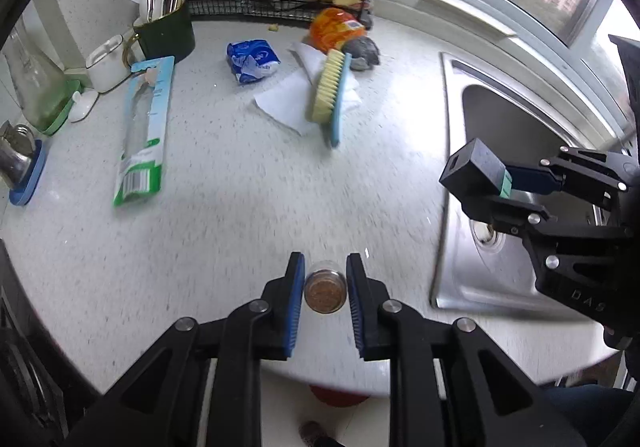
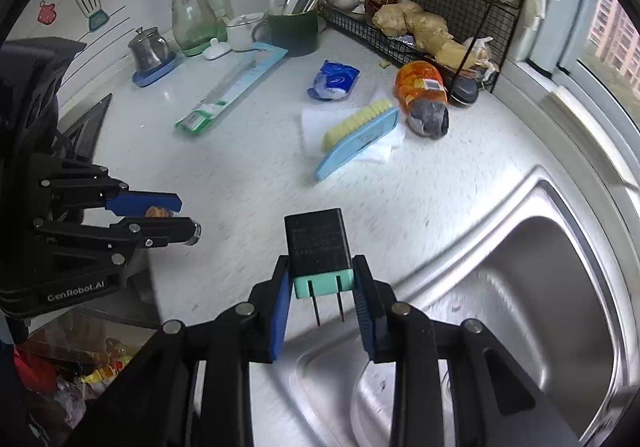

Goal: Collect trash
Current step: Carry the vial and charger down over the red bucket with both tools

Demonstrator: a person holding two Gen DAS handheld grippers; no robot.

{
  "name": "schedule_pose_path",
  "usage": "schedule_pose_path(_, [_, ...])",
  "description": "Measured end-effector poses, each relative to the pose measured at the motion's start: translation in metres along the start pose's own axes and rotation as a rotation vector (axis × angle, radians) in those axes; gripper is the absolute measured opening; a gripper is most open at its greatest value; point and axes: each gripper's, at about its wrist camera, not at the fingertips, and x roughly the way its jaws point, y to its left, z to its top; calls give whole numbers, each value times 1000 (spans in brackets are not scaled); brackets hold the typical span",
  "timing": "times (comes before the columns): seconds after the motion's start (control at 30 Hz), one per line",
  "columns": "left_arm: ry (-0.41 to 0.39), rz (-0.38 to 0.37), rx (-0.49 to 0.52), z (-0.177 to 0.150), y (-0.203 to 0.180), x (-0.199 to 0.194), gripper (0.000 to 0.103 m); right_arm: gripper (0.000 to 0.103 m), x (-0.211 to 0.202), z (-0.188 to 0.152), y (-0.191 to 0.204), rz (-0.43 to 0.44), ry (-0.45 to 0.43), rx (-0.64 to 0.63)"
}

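Right wrist: charger clamped between fingers.

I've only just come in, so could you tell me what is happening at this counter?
A person is clearing the kitchen counter with two handheld grippers. The left gripper is shut on a small glass jar; the right gripper is shut on a black plug adapter above the sink. A blue wrapper, long packet and brush remain.
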Motion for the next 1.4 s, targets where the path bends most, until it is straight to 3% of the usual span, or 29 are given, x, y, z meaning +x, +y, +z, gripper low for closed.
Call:
schedule_pose_path(0.4, [-12,-101,221,-106,-11,-54,19,28,-64,-95,89,-128,-72,220])
schedule_pose_path(0.57, [-4,-156,281,-147,-22,-64,19,28,-78,-141,120,-189,-57,305])
schedule_pose_path(0.67, [23,-190,301,-171,-29,-61,19,28,-77,-165,126,-182,-34,377])
schedule_pose_path(0.87, [106,-210,297,-217,-38,-31,19,28,-54,-206,130,-190,22,441])
schedule_pose_path(1.13, [206,-222,267,-263,-48,41,19,28,12,-253,122,-148,95,489])
schedule_pose_path(1.4, [296,-215,196,-312,-51,167,19,28,129,-303,104,-90,176,496])
